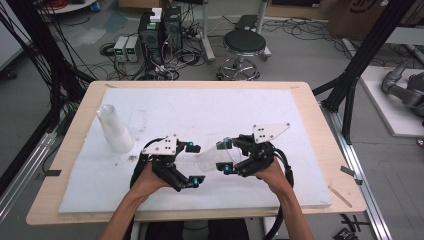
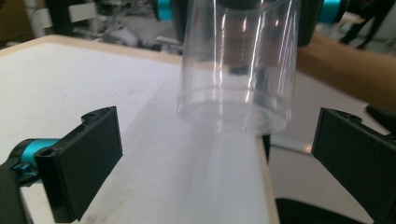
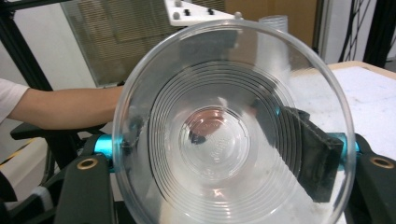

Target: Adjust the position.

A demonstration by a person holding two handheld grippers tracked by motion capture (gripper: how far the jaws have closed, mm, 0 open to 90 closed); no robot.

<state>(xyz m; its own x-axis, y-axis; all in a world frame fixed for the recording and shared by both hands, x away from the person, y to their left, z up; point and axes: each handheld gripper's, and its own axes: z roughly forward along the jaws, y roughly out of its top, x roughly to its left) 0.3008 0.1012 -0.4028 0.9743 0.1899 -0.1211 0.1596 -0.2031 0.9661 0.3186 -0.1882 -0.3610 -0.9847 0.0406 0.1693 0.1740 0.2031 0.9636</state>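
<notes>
Right gripper (image 1: 231, 156) is clamped on the clear plastic cup (image 1: 214, 158), holding it on its side just above the near middle of the table (image 1: 310, 150), base aimed left. Left gripper (image 1: 196, 164) stands wide apart around that base, not touching, likely just released. The cup stack (image 1: 114, 129) waits far left.

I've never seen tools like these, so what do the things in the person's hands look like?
Each hand-held gripper, the left gripper and the right gripper, is black, with two flat black jaws, turquoise fittings and a pale three-cornered plate on top. A black cable trails from the right one. Forearms are bare.
</notes>
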